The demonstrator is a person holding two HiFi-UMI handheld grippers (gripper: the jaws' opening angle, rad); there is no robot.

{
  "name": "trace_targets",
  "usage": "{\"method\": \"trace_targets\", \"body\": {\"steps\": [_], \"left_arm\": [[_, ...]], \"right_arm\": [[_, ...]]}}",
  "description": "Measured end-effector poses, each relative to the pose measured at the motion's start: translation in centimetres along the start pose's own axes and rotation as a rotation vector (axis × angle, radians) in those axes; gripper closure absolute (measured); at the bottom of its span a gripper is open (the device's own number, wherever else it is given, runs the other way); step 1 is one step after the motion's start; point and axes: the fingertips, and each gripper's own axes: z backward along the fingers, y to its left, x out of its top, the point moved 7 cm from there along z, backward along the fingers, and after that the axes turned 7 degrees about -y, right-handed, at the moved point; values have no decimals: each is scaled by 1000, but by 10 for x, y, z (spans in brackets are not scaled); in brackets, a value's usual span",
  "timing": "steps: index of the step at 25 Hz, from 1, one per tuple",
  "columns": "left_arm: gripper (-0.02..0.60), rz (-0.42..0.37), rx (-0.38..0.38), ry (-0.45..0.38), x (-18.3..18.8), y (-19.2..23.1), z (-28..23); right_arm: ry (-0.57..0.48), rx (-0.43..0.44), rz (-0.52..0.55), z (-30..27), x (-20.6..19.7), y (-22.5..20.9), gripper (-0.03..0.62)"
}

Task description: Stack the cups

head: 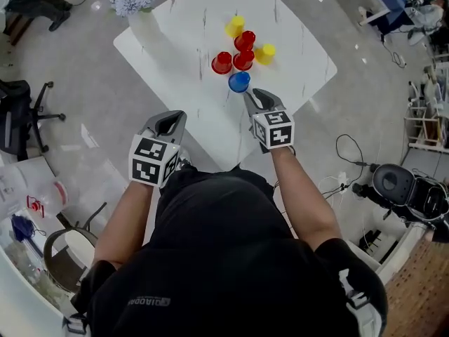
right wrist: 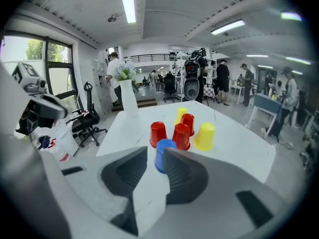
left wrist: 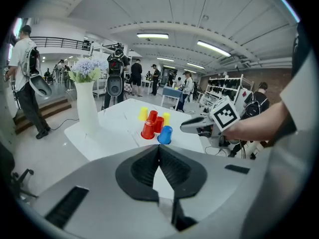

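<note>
Six upturned cups cluster on the white table (head: 189, 97). A blue cup (head: 239, 82) is nearest me, with three red cups (head: 243, 60) and two yellow cups (head: 265, 53) behind it. My right gripper (head: 251, 92) is open, its tips just short of the blue cup (right wrist: 162, 156), which shows in the gap between the jaws of the right gripper (right wrist: 155, 148); the pads do not touch it. My left gripper (head: 173, 116) hovers over the table's near edge, further left and back from the cups. In its own view the left gripper (left wrist: 159, 147) has its tips together, empty, with the blue cup (left wrist: 165, 135) beyond.
A white vase of pale flowers (head: 133, 5) stands at the table's far left corner. An office chair (head: 21, 118) is on the floor to the left, cables and equipment (head: 400, 184) to the right. Several people stand in the background (left wrist: 22, 78).
</note>
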Motion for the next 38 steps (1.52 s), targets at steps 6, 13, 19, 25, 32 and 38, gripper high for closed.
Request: {"method": "trace_targets", "body": {"steps": [6,13,19,25,32,38], "left_arm": [[581,31,46,1,-12,1,18],[581,74,101,8,-27,14,33],[581,85,110,2,-29,12,41],[581,91,108,6,-33,13,41],[581,84,93,1,-30,12,35],[581,82,89,1,-29,11,35]], "right_arm": [[49,-18,-22,-33,-6,-17,389],[126,-36,64,-69,-7,-21,376],[172,-24,80,-72,-11,-22,378],[138,-2,76,-64,-2,-13,390],[99,124,153,-65,5,46,390],[129,197,236,-76,-8,79,390]]}}
